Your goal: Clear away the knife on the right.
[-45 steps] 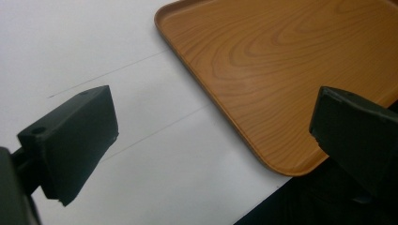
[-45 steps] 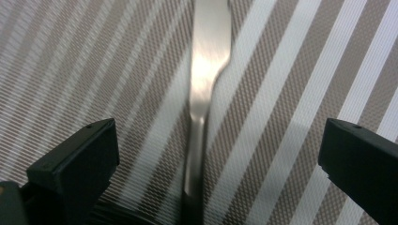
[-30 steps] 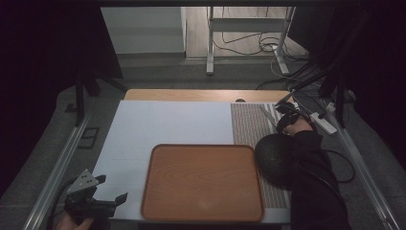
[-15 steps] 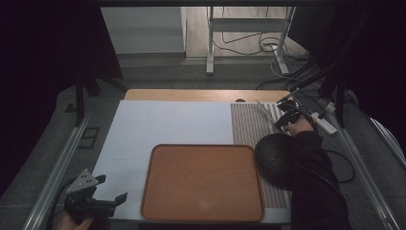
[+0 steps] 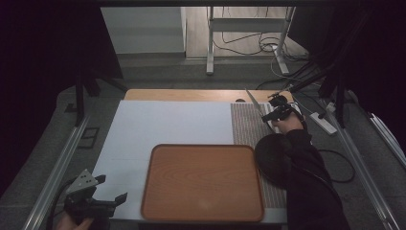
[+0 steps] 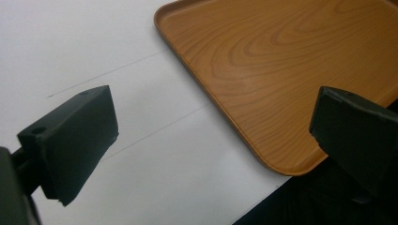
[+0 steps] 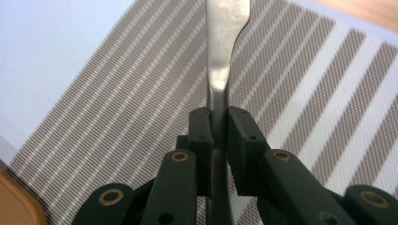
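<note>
A metal utensil point(image 7: 220, 56), seen by its flat silver handle, is clamped between the two black jaws of the right gripper point(image 7: 218, 124), which press on it from both sides. In the high view the utensil point(image 5: 253, 101) slants up over the far right corner of the tabletop point(image 5: 182, 96), above the far end of a brown-and-white striped placemat point(image 5: 244, 127) that runs along the right edge of a white sheet point(image 5: 167, 124). A dark round plate point(image 5: 270, 155) lies on the placemat nearer the person, partly under the right sleeve. A wooden tray point(image 5: 201, 182) sits at the near edge, touching the placemat's left side. The left gripper point(image 5: 103, 201) hovers at the near left corner with its jaws spread wide and nothing between them.
</note>
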The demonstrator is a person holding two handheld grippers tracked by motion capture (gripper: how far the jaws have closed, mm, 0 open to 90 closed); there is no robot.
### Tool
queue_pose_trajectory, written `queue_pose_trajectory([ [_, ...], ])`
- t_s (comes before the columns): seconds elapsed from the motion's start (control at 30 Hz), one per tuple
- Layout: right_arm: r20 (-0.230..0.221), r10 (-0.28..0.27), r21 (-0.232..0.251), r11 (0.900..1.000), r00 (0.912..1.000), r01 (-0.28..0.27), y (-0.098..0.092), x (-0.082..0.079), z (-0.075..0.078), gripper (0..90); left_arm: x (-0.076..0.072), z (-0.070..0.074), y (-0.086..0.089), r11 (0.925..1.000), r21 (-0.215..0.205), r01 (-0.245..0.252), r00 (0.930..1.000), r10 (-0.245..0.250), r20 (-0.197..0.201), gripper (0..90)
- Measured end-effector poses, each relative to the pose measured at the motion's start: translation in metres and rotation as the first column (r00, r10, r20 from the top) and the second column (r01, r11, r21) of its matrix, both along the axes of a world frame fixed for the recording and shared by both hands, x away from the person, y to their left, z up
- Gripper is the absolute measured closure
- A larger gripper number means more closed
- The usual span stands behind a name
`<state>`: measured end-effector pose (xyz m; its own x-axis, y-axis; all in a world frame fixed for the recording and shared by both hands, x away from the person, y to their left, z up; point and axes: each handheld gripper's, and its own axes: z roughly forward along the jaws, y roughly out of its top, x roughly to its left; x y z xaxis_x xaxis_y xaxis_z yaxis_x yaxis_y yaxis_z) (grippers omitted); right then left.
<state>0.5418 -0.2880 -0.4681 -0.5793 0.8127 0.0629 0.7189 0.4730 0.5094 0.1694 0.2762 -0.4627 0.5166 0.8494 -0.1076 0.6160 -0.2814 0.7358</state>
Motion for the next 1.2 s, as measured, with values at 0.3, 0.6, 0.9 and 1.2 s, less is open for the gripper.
queue_pose_trajectory([
  [0.3,0.024,0.046,0.053,0.997,0.9987,-0.047,0.017,-0.003,0.009,80.7,0.0,0.0,0.0,1.0,0.002,0.001,1.0,-0.001,0.001,1.7],
  [0.6,0.041,0.1,0.119,0.987,0.9941,-0.105,0.04,-0.01,0.02,80.6,0.0,0.0,0.0,1.0,0.002,0.003,1.0,-0.003,0.002,1.7],
  [0.9,0.041,0.193,0.139,0.971,0.9804,-0.197,0.073,-0.036,0.028,80.6,-0.001,0.0,0.0,1.0,-0.001,0.005,1.0,-0.005,0.004,1.7],
  [1.2,0.009,0.275,0.134,0.952,0.9614,-0.274,0.096,-0.08,0.028,80.5,-0.001,0.0,0.0,1.0,-0.004,0.004,1.0,-0.003,0.002,1.7],
])
